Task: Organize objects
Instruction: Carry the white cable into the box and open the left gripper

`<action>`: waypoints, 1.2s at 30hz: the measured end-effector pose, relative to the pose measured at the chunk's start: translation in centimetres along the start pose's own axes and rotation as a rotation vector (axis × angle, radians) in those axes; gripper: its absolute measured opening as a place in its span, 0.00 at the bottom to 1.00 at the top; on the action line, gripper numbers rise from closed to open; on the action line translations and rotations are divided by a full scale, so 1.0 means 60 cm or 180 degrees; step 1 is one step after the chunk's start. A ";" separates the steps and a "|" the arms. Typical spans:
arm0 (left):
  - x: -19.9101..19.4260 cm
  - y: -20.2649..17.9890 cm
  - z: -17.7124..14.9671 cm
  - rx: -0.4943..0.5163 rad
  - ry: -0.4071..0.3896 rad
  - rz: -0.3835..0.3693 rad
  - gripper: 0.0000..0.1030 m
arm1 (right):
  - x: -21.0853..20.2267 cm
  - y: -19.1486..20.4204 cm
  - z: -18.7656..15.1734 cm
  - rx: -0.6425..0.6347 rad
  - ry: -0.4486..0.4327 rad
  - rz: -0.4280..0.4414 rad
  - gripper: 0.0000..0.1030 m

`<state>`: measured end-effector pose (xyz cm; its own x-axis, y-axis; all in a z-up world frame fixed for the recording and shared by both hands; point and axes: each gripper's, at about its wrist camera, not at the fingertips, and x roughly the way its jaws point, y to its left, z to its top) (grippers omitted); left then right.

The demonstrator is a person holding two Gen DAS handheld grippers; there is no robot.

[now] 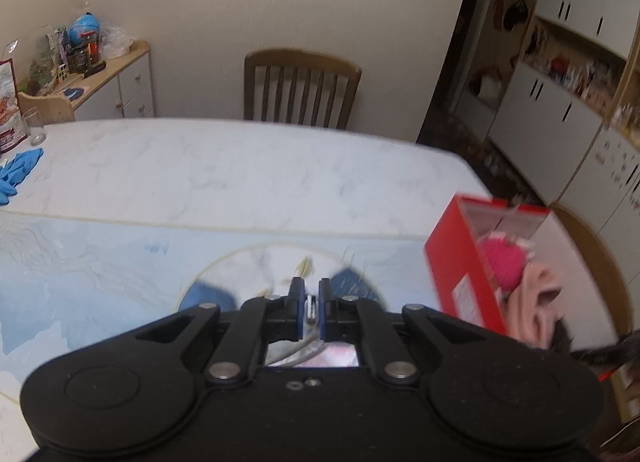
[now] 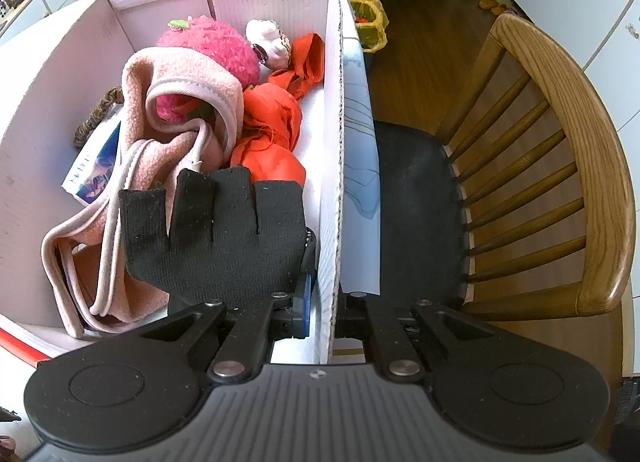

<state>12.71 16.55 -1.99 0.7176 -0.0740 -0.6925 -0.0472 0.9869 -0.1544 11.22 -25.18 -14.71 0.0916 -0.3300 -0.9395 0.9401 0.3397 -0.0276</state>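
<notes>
Pinching box wall; right gripper steep.

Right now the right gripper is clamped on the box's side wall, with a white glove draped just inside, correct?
Not quite: the glove is black, not white, as the right wrist view shows. The right gripper does clamp the box's side wall.

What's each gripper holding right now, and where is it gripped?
Right gripper is clamped on the box side wall, at its top edge. Left gripper pinches something small and pale; what it is cannot be told.
</notes>
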 end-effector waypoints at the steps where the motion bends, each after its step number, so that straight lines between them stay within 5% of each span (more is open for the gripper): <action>1: -0.004 -0.005 0.007 0.0008 -0.0032 -0.0026 0.04 | 0.000 0.000 0.000 0.0003 0.0003 -0.0003 0.07; 13: -0.023 -0.128 0.093 0.0308 -0.0367 -0.0599 0.04 | 0.001 -0.001 0.003 0.0067 -0.0033 0.0029 0.07; 23: 0.008 -0.299 0.147 0.0759 -0.0535 -0.1209 0.04 | 0.002 0.001 0.002 0.0074 -0.0058 0.0040 0.07; 36: 0.135 -0.459 0.125 0.1142 -0.0318 -0.1488 0.04 | 0.005 -0.002 0.003 0.0089 -0.0075 0.0083 0.07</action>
<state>25.02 -10.17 1.94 0.6685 -0.5155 -0.5361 0.5145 0.8410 -0.1672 11.20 -25.49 -14.93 0.1237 -0.3422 -0.9315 0.9461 0.3239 0.0066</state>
